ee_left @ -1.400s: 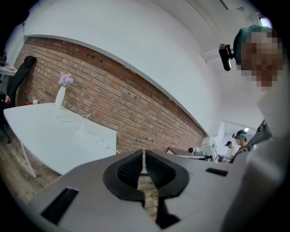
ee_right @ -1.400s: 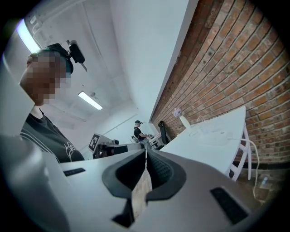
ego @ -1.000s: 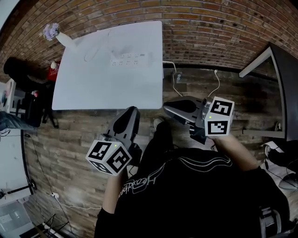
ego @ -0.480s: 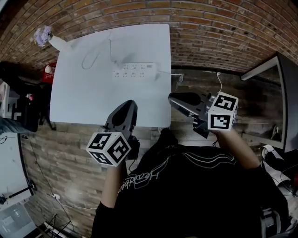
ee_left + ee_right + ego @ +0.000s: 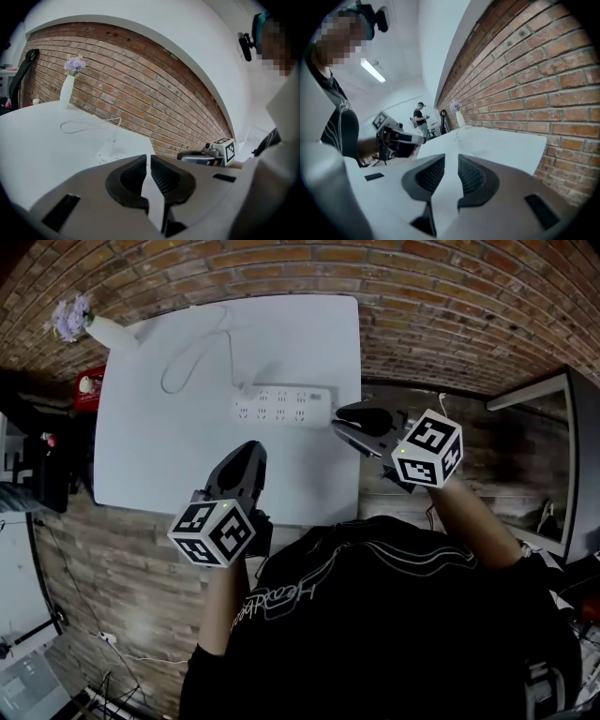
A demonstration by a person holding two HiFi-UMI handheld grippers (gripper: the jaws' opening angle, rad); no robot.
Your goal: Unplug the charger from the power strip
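A white power strip (image 5: pixel 281 405) lies on the white table (image 5: pixel 150 465), with a white charger plug (image 5: pixel 247 390) at its back left and its thin cable (image 5: pixel 180 371) looped toward the wall. My left gripper (image 5: pixel 248 450) hovers over the table just short of the strip, its jaws shut and empty. From the left gripper view, the strip (image 5: pixel 109 155) sits just beyond the left gripper (image 5: pixel 146 157). My right gripper (image 5: pixel 339 418) is level with the strip's right end, at the table's right edge. The right gripper (image 5: pixel 451 158) jaws are opening, with nothing between them.
A white vase with purple flowers (image 5: pixel 92 326) stands at the table's far left corner against the brick wall (image 5: pixel 422 296). Dark furniture and a red object (image 5: pixel 86 386) sit left of the table. A dark desk (image 5: pixel 572 456) is at the right.
Both grippers have moved forward from over the floor to the table. The left one now hangs over the near part of the table, and the right one has reached the strip's right end.
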